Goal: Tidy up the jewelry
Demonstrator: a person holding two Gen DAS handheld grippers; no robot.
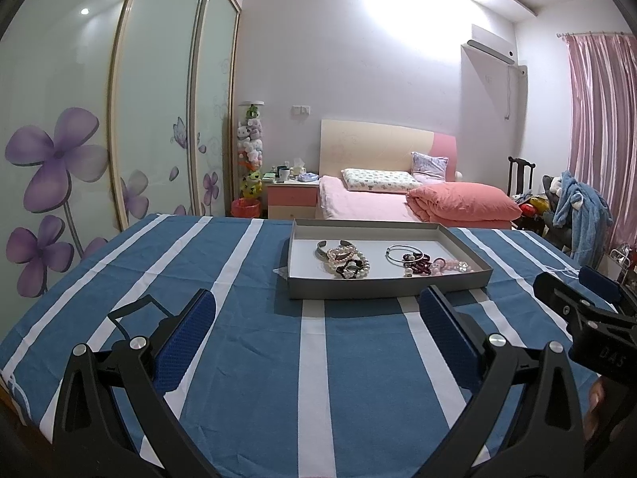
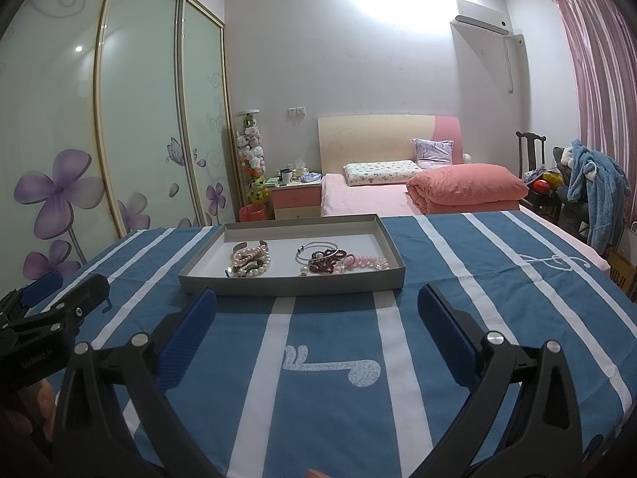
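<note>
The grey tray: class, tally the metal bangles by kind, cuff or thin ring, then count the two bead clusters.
In the grey tray:
Wide silver cuff: 1
Thin silver ring bangle: 1
Bead clusters: 2, pearl-and-dark cluster, pink-and-maroon cluster
Total: 4

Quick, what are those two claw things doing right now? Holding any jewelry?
Left gripper: jaws open, holding nothing.
Right gripper: jaws open, holding nothing.
The jewelry all lies in the gray tray.

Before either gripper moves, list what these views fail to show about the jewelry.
- Piece count: both views; bracelets overlap in two heaps.
- Clasps: both views, too small.
- Tray floor by the front edge: right wrist view, near wall hides it.
- Sorting destination: none visible.
</note>
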